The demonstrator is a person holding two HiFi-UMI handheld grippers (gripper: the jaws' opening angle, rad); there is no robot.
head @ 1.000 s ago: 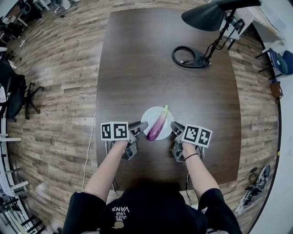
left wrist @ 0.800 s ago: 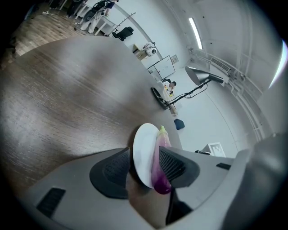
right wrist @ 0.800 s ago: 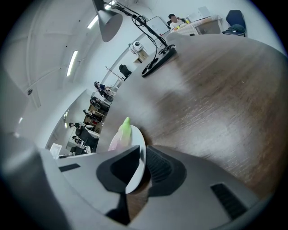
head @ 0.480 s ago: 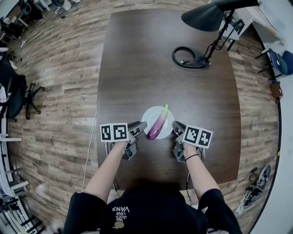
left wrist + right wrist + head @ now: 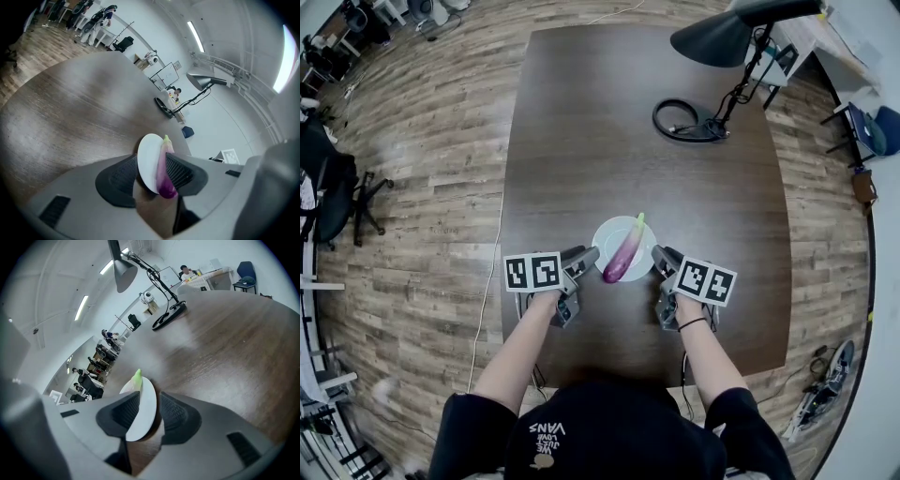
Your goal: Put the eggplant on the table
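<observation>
A purple eggplant (image 5: 622,258) with a green stem lies across a small white plate (image 5: 607,233) on the dark wooden table (image 5: 609,122), near its front edge. My left gripper (image 5: 589,255) is at the plate's left rim and my right gripper (image 5: 660,255) at its right rim. In the left gripper view, plate (image 5: 147,161) and eggplant (image 5: 164,164) show in the gap of the left gripper (image 5: 152,173), which is open. The right gripper (image 5: 149,411) has its jaws opening, with the plate's rim (image 5: 146,408) between them and not pinched. Only the eggplant's green stem (image 5: 137,376) shows there.
A black desk lamp (image 5: 724,36) with a ring base (image 5: 684,119) and cable stands at the table's far right. Wooden floor surrounds the table, with office chairs (image 5: 337,187) at the left and other gear (image 5: 825,389) at the right.
</observation>
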